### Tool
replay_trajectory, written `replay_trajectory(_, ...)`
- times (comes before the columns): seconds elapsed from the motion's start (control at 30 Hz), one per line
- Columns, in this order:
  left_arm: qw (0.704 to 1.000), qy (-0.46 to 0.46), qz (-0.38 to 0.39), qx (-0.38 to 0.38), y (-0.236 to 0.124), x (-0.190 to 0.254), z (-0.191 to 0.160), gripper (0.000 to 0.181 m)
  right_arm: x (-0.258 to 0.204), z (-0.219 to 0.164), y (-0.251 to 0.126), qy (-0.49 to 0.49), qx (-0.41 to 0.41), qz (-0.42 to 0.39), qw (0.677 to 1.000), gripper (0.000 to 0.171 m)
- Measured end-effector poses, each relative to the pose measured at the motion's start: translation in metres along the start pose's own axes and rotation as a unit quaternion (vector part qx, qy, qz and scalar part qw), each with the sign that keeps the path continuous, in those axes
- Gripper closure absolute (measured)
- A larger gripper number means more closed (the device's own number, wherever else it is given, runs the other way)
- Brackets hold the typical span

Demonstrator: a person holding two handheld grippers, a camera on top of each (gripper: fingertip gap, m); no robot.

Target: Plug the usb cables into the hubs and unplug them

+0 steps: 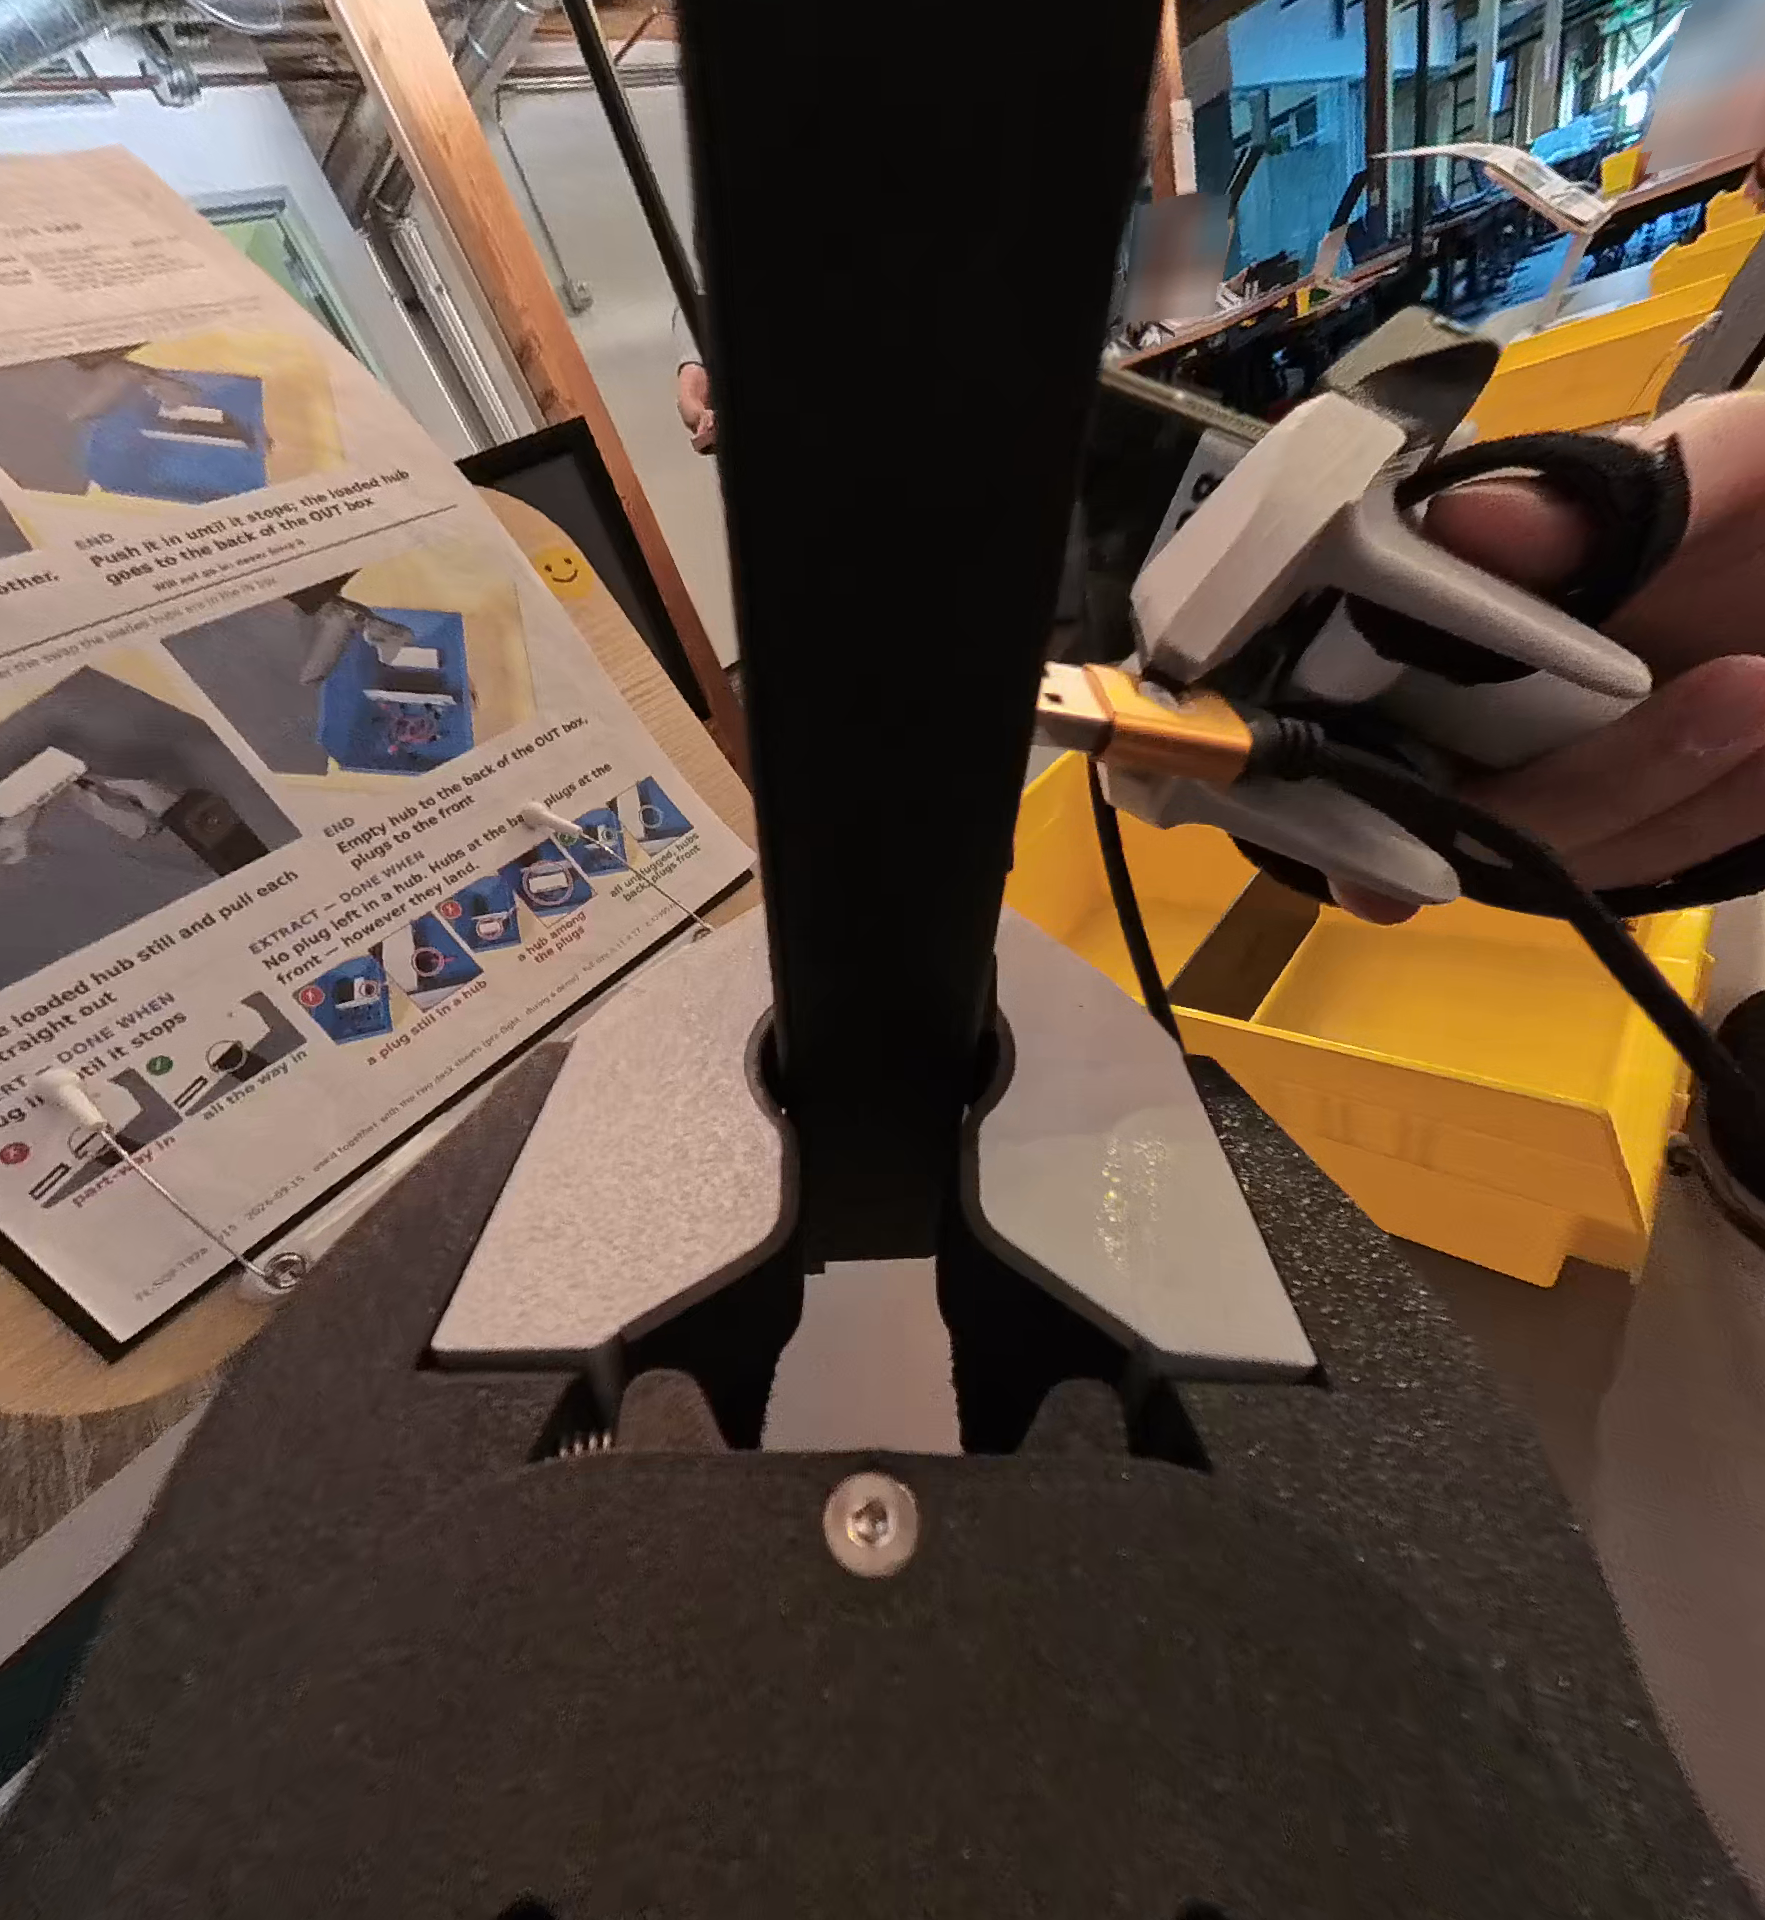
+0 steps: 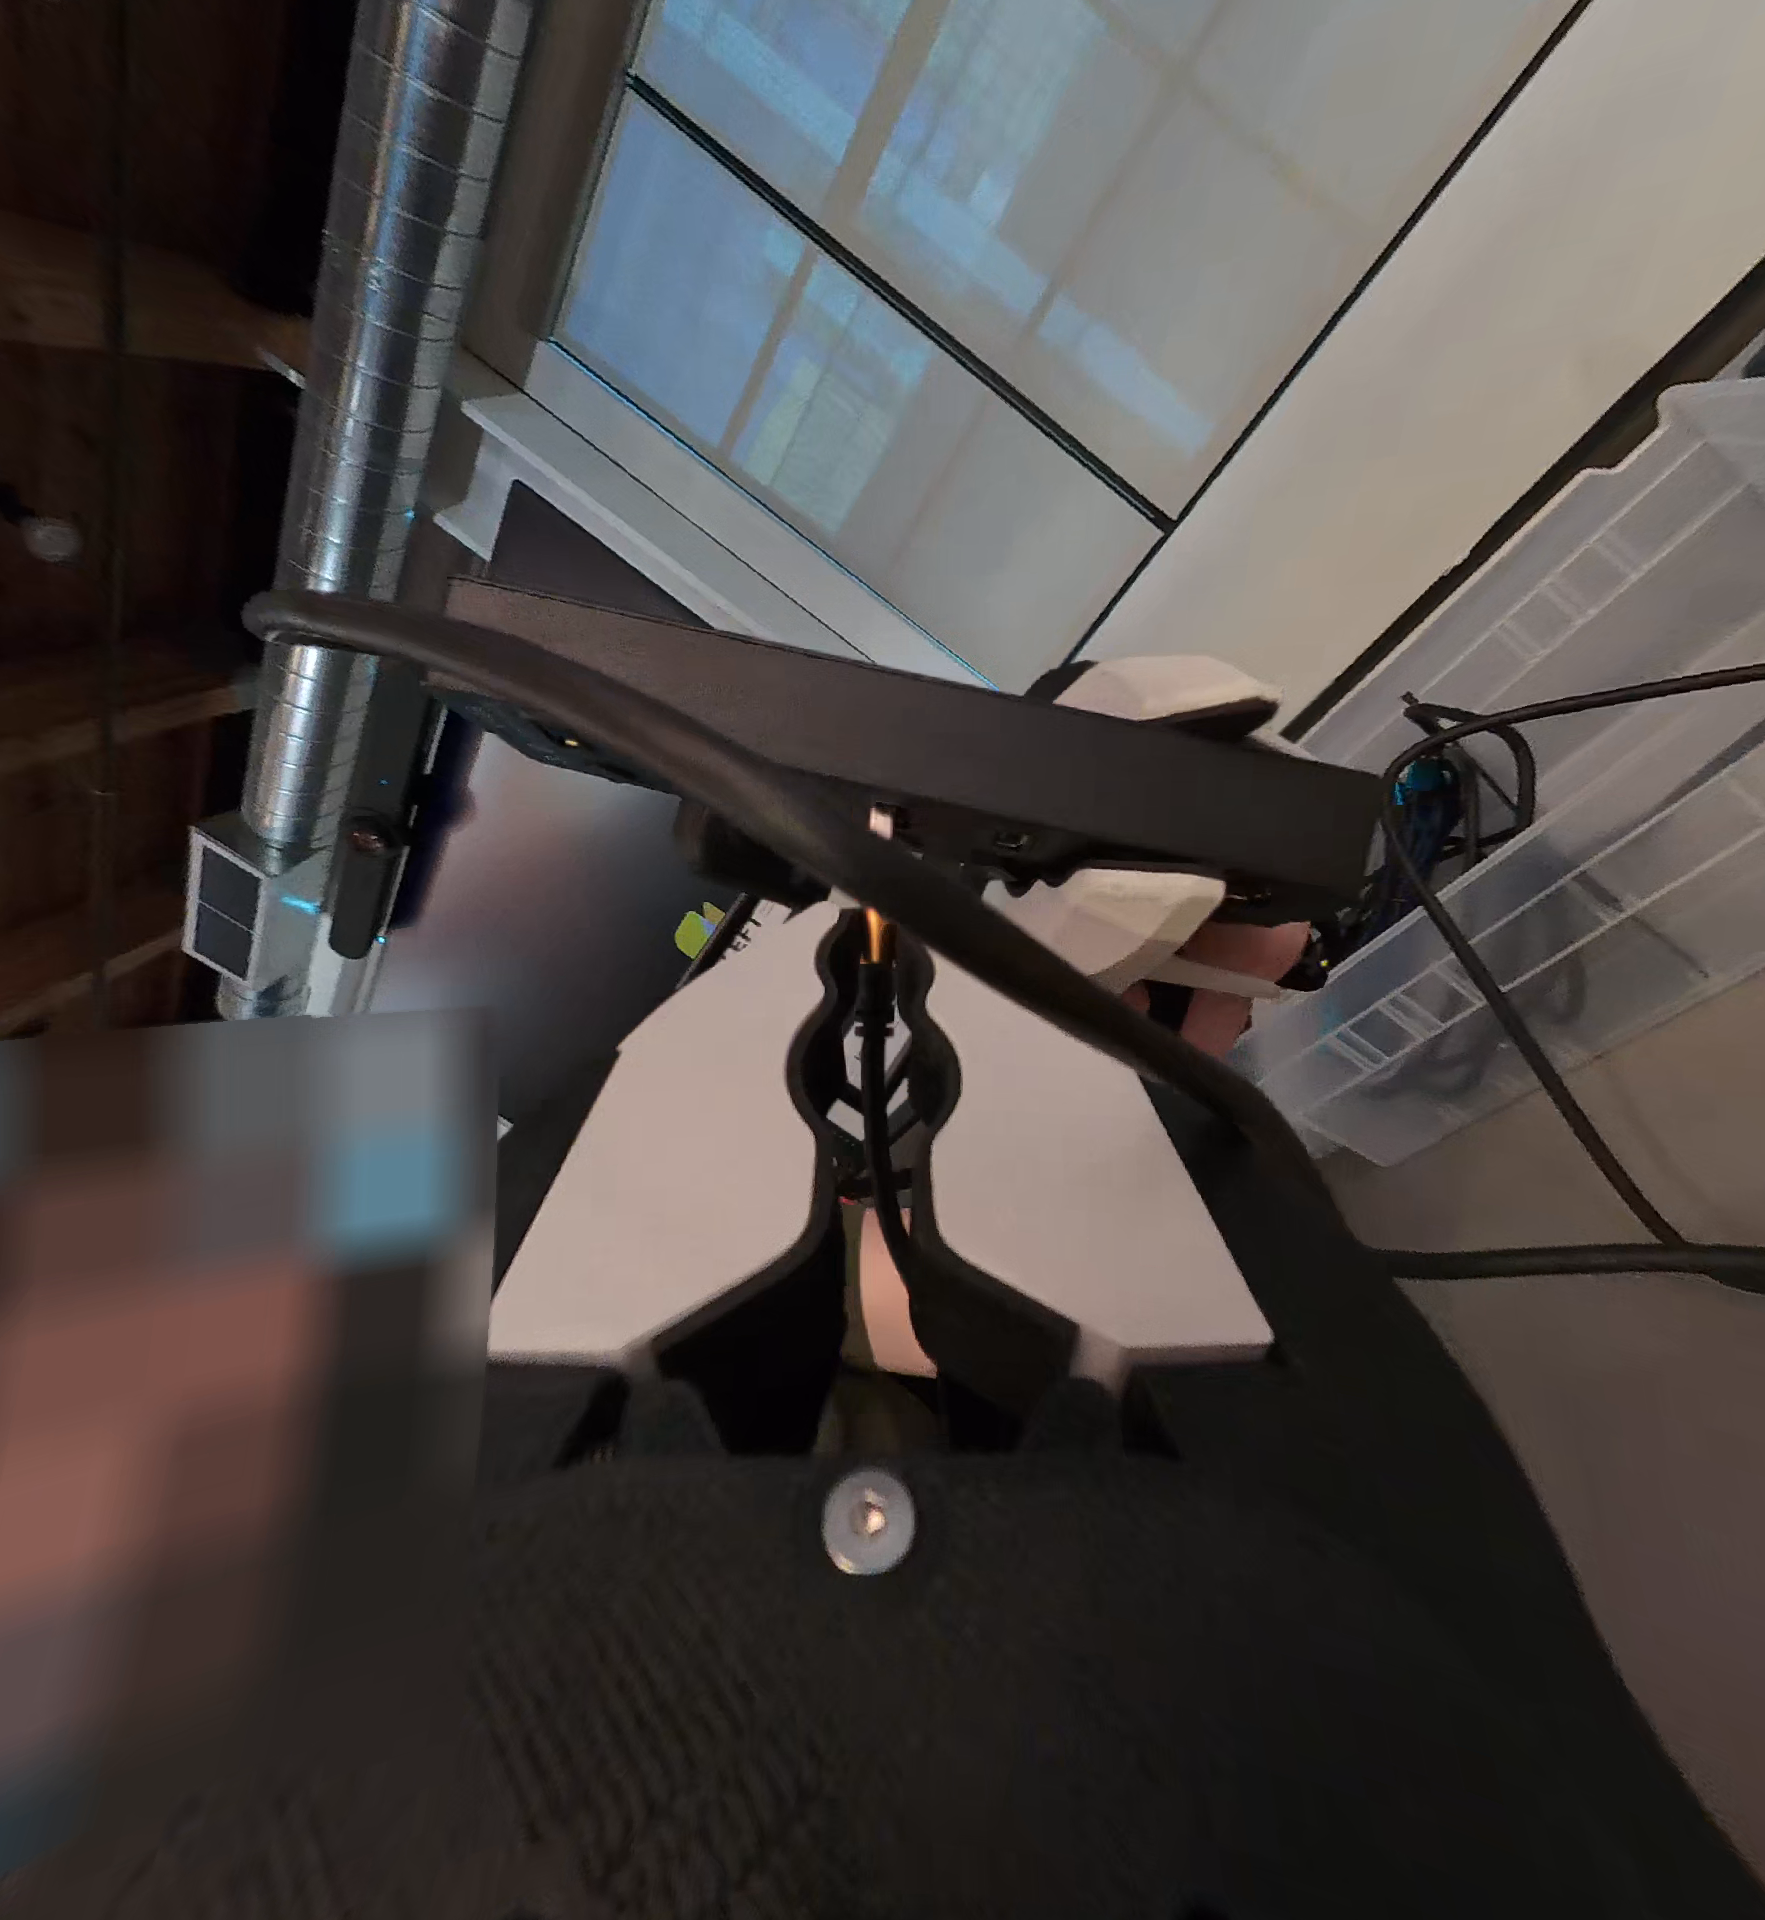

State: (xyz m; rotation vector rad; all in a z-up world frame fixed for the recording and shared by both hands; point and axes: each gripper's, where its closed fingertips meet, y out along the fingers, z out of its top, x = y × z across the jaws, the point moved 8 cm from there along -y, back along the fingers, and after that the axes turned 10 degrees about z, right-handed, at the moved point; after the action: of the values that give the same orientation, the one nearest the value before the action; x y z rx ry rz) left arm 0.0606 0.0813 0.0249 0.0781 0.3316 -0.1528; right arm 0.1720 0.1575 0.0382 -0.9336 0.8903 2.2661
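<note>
My left gripper is shut on a long black USB hub, which stands up between its grey fingers. My right gripper, held by a hand, is shut on an orange USB plug with a black cable. The plug's metal tip points left and meets the hub's right edge. In the right wrist view the plug sits between my right gripper's fingers, just below the hub's port side. The left gripper's white fingers clamp the hub. Whether the tip is in a port is hidden.
Yellow bins stand to the right below the right gripper. An instruction sheet on a board leans at the left. Clear plastic drawers and loose black cables lie to the right. A thick black cable crosses before the hub. About 6 cm separates my left fingertips from my right.
</note>
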Motion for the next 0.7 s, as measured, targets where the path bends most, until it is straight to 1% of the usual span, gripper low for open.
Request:
replay_trajectory(0.4, 1.000, 0.004, -0.020, -0.006, -0.0006, 0.0003, -0.0014, 0.155, 0.0030, 0.0001, -0.0009, 0.004, 0.009, 0.005, 1.000, 0.164)
replay_trajectory(0.6, 0.999, -0.009, -0.021, -0.027, 0.0010, -0.0011, -0.0030, 0.155, 0.0056, 0.0019, -0.0029, 0.000, 0.035, -0.002, 0.999, 0.165)
replay_trajectory(0.7, 0.999, 0.006, -0.009, -0.036, 0.0001, -0.0031, -0.0039, 0.154, 0.0076, 0.0020, -0.0023, -0.002, 0.055, -0.005, 0.998, 0.165)
